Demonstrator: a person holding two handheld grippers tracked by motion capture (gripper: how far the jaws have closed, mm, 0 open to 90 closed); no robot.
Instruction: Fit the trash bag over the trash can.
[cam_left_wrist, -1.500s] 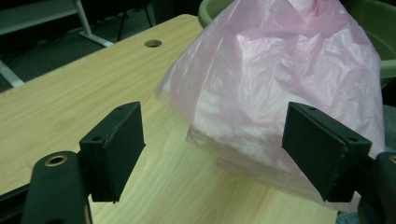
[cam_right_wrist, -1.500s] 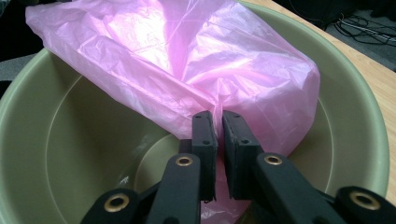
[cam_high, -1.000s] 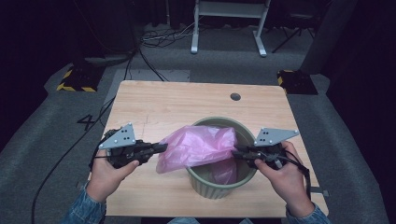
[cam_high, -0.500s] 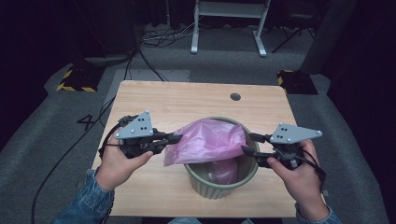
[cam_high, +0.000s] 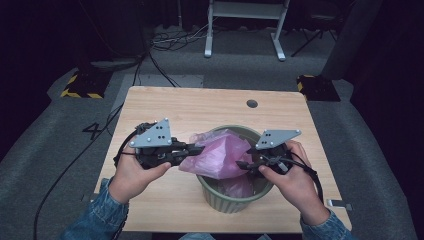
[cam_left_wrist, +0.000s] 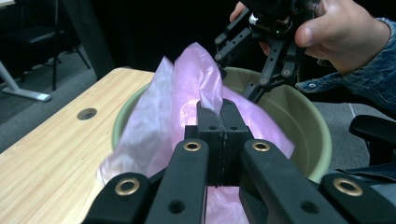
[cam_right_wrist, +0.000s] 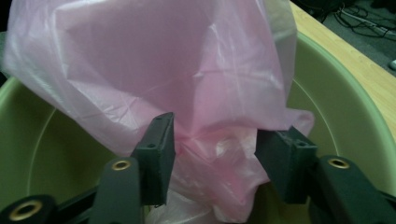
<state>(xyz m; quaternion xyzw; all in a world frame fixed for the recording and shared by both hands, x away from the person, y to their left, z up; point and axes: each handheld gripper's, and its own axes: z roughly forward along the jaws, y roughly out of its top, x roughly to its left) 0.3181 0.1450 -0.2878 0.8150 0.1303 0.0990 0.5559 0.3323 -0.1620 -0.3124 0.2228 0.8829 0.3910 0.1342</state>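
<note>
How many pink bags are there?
1. The pink bag sits half inside the green bin on the table, with the left tool pinching its edge. Others may be hidden underneath.

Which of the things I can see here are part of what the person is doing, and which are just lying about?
Part of the job:
- pink plastic bag
- green bin
- left gripper, shut on the bag's edge
- right gripper, jaws just opened, bag between them

Just lying about:
- white frame legs on the floor
- cables
- yellow-and-black striped block

One pink plastic bag (cam_high: 220, 152), one green bin (cam_high: 235, 197), two grippers, one wooden table (cam_high: 200, 107).
</note>
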